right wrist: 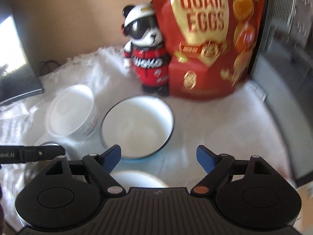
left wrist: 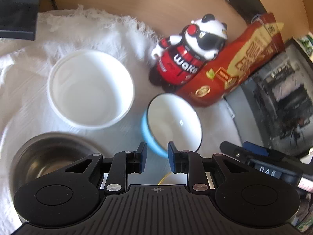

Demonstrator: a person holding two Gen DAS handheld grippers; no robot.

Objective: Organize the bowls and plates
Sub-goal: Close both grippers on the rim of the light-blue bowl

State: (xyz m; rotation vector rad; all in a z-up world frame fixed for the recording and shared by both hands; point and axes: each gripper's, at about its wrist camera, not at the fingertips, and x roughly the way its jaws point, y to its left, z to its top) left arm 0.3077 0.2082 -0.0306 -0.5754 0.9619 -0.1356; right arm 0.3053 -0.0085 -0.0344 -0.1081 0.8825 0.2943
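Note:
A blue bowl with a white inside (left wrist: pixel 172 121) (right wrist: pixel 137 126) sits on a white cloth. A white plastic tub (left wrist: pixel 90 88) (right wrist: pixel 71 111) stands to its left. A steel bowl (left wrist: pixel 49 158) lies near me at the left. My left gripper (left wrist: pixel 157 157) is partly open and empty, just short of the blue bowl's near rim. My right gripper (right wrist: pixel 158 157) is wide open and empty, above the cloth right of the blue bowl. A white plate or bowl rim (right wrist: pixel 138 179) shows under the right gripper. The other gripper shows at each view's edge (left wrist: pixel 260 160) (right wrist: pixel 33 153).
A panda figurine in red (left wrist: pixel 187 49) (right wrist: pixel 146 49) and a red Quail Eggs bag (left wrist: pixel 234 62) (right wrist: pixel 209 37) stand behind the bowls. A grey appliance (left wrist: pixel 277 101) (right wrist: pixel 287 78) borders the right. A dark monitor (left wrist: pixel 17 7) (right wrist: pixel 11 74) stands at the left. The white cloth (left wrist: pixel 29 105) covers the table.

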